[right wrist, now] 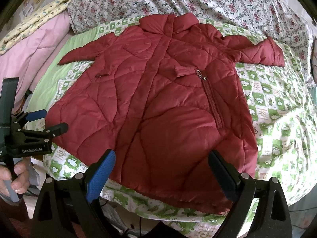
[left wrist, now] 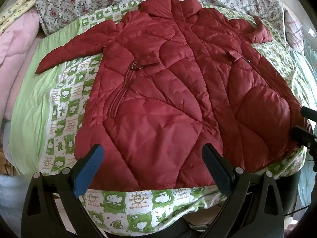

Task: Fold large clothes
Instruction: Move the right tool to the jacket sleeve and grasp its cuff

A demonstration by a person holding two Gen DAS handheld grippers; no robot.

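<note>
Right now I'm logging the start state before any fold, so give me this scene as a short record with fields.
garment: red quilted jacket, front up, closed, spread flat
sleeves: both out to the sides
collar: at the far end
surface: green-and-white patterned sheet
left gripper: open, over the near hem, holding nothing
right gripper: open, over the near hem, holding nothing
folds made: none visible

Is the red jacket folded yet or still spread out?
Spread out: the red jacket lies flat on the bed, front up, both sleeves out sideways.
</note>
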